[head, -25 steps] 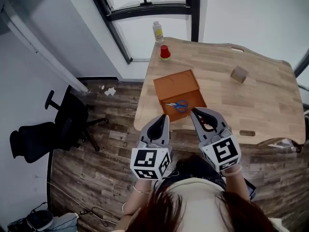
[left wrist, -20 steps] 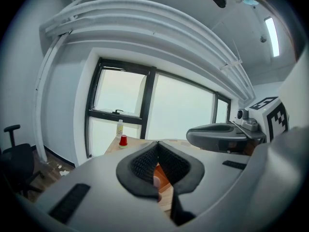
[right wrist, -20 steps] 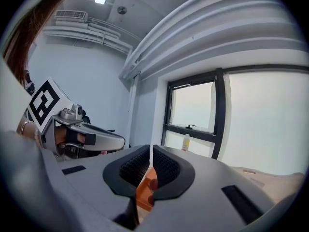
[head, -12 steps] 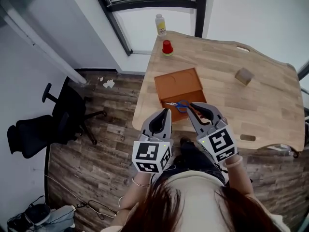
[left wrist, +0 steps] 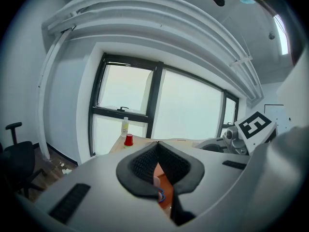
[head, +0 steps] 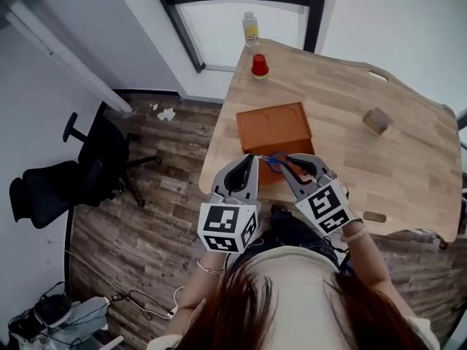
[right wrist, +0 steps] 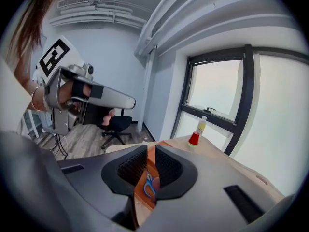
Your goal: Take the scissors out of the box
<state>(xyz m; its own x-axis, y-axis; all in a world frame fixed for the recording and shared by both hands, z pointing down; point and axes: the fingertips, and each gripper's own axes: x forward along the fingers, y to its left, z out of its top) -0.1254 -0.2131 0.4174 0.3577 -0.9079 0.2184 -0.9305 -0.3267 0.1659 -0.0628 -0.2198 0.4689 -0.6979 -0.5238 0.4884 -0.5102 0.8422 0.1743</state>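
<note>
Right gripper (head: pixel 292 163) jaws are opening, lining up on scissors (right wrist: pixel 148 187) in box (head: pixel 271 122), not pinching; left gripper (head: pixel 251 162) is hovering, pressed together, empty.

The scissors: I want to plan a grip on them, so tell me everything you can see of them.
The scissors are small, with blue loop handles that look plastic and short pale blades. They lie flat on the floor of the open orange box, in the part nearest the person. In the head view the right gripper covers most of them. Its jaws are opening and lined up on the scissors; no pad visibly touches them.
</note>
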